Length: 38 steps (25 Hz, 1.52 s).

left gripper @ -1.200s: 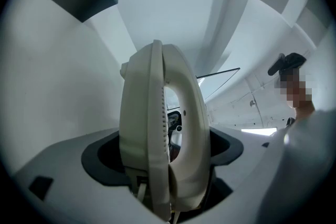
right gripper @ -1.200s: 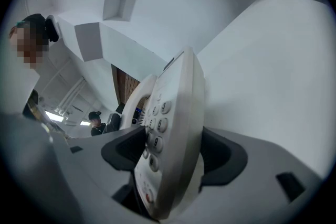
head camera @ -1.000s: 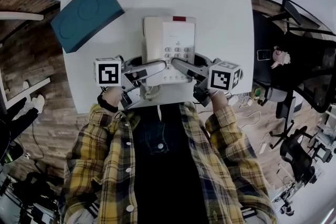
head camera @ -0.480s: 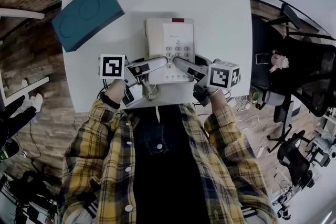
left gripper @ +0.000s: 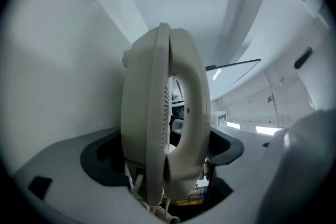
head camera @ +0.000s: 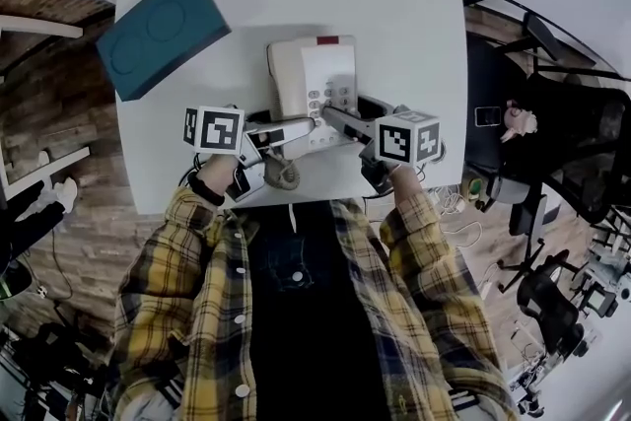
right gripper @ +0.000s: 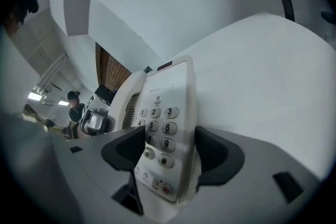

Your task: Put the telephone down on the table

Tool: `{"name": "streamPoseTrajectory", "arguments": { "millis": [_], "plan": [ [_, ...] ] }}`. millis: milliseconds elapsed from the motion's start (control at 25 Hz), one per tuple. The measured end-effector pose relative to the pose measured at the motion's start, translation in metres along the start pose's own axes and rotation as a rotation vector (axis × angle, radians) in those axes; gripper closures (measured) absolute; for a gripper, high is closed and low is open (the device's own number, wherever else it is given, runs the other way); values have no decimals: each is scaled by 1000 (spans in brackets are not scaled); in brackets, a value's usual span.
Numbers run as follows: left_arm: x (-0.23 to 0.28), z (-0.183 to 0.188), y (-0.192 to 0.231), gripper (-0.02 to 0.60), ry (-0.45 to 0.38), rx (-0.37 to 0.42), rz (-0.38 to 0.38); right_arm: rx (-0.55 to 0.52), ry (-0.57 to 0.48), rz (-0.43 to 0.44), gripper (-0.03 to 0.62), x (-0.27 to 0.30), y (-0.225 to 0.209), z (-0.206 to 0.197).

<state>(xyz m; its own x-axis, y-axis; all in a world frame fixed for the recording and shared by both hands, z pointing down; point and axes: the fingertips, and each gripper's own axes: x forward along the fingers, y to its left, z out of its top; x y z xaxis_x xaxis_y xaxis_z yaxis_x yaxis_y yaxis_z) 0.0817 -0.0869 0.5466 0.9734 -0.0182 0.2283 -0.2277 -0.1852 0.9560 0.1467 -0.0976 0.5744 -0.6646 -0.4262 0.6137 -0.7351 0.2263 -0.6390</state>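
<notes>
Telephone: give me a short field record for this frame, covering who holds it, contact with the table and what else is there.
telephone: cream, keypad facing up, handset on the base
left tool: shut on its handset side
right tool: shut on its keypad side
table: white; whether the telephone rests on it cannot be told
other: teal box at the far left corner, apart from the telephone

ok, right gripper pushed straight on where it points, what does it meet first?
The telephone: it is clamped between the right gripper's jaws. Past it, likely the left gripper holding the opposite side, though depth is unclear.
</notes>
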Motion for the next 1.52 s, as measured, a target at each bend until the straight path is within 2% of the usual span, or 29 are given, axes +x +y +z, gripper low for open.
{"name": "streamPoseTrajectory", "arguments": {
  "millis": [680,1080,1240,1520],
  "plan": [
    [-11,-2,8,175,14,-29,121,31,-33,-13,298,2,0,-3],
    [-22,-2,19,176,-9,-40,213,-7,-17,-53,298,4,-2,-4],
    [-24,0,20,178,-35,-67,205,-15,-17,-71,298,3,-4,-3],
    [-25,-2,22,178,-18,-52,231,-16,-14,-87,298,5,-3,-4]
  ]
}}
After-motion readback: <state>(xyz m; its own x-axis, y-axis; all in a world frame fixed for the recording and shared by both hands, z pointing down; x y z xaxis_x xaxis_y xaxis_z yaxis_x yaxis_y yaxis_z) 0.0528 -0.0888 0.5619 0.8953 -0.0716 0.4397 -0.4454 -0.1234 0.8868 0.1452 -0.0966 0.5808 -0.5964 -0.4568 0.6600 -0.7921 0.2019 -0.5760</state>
